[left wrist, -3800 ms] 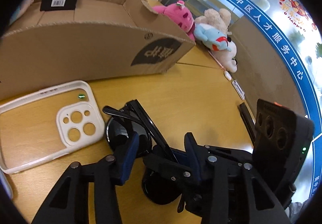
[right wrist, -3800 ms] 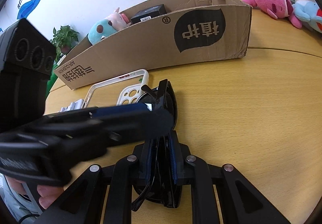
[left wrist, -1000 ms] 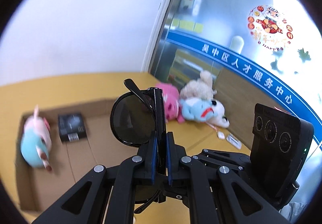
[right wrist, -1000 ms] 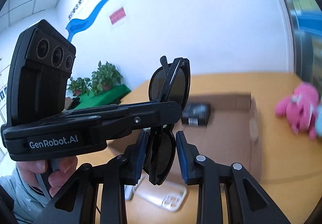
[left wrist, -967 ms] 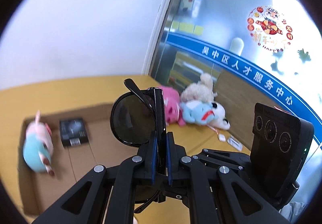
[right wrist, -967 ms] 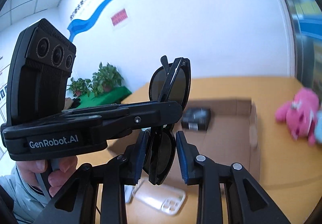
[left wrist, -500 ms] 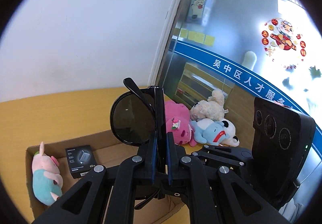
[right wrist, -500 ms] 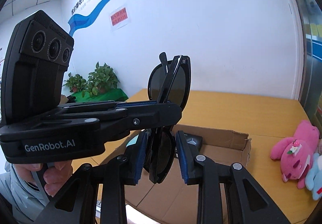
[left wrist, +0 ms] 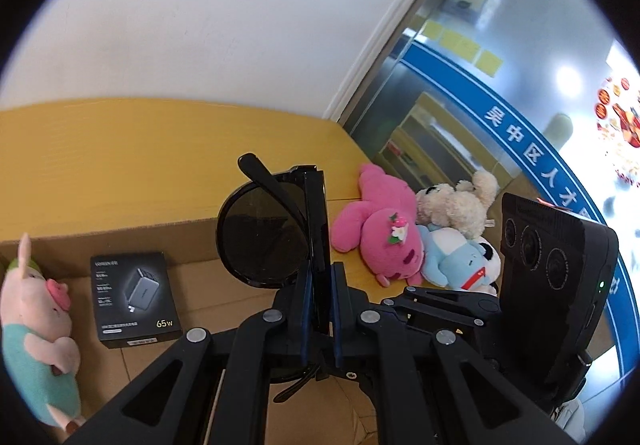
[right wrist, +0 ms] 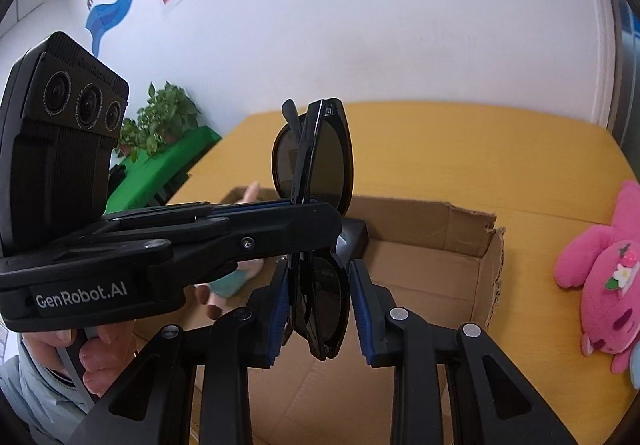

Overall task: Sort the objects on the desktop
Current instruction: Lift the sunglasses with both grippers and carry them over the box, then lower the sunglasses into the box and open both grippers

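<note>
The left claw is pressed tight on the black sunglasses. It pinches them at the middle, and the folded glasses stand up on their side, one dark lens above the claw. They are up in the air over the open box.

From the right wrist view, the left claw comes in from the left side and holds the sunglasses across the middle. A hand grips its handle at the bottom left.

The right claw is spread a little. The lower lens hangs between its two blue pads. There is a gap on the right side, so that pad does not touch. On the left side I cannot tell if the pad touches the glasses.

The box is brown and sits on the yellow table. Inside it lies a small black carton with a charger picture on it. Next to that, at the left, lies a soft pig toy in a green shirt.

Outside the box, on the table to the right, lies a pink plush toy. A cream plush and a blue plush touch it. A green plant stands far back by the white wall.
</note>
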